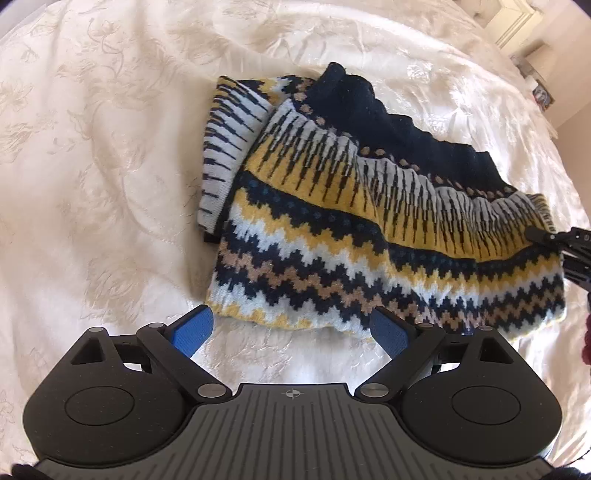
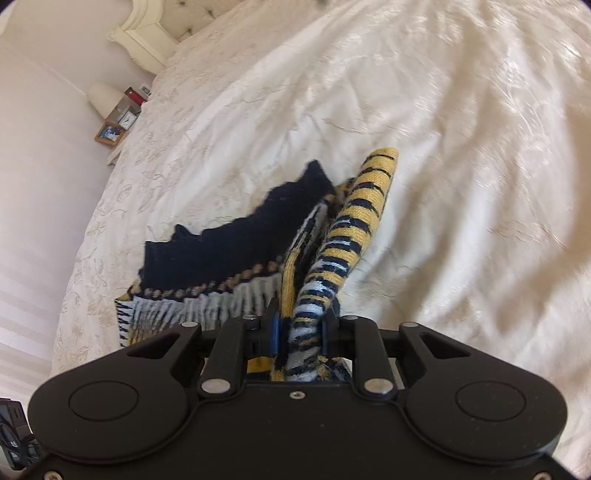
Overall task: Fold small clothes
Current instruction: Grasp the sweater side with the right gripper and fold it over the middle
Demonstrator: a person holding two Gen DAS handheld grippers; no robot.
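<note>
A patterned knit sweater lies partly folded on a cream bedspread, occupying the centre and right of the left wrist view. Its navy upper part sits toward the upper centre of that frame. Yellow, white, navy and tan zigzag bands run along the lower edge. One striped sleeve is tucked beside the body at centre left.

The left gripper sits at the bottom of the frame, just short of the sweater's lower edge. Its jaws are spread wide and hold nothing. The blue pads stand apart, with bare bedspread between them.

The right gripper is clamped on a striped yellow, white and navy sleeve. The fabric is pinched between the fingers at lower centre of the right wrist view. From there the sleeve rises toward the upper centre of the frame, lifted off the bedspread. In the left wrist view, this gripper shows at the right edge, at the sweater's right side.

A cream headboard and a bedside table with small items appear in the upper left of the right wrist view.
</note>
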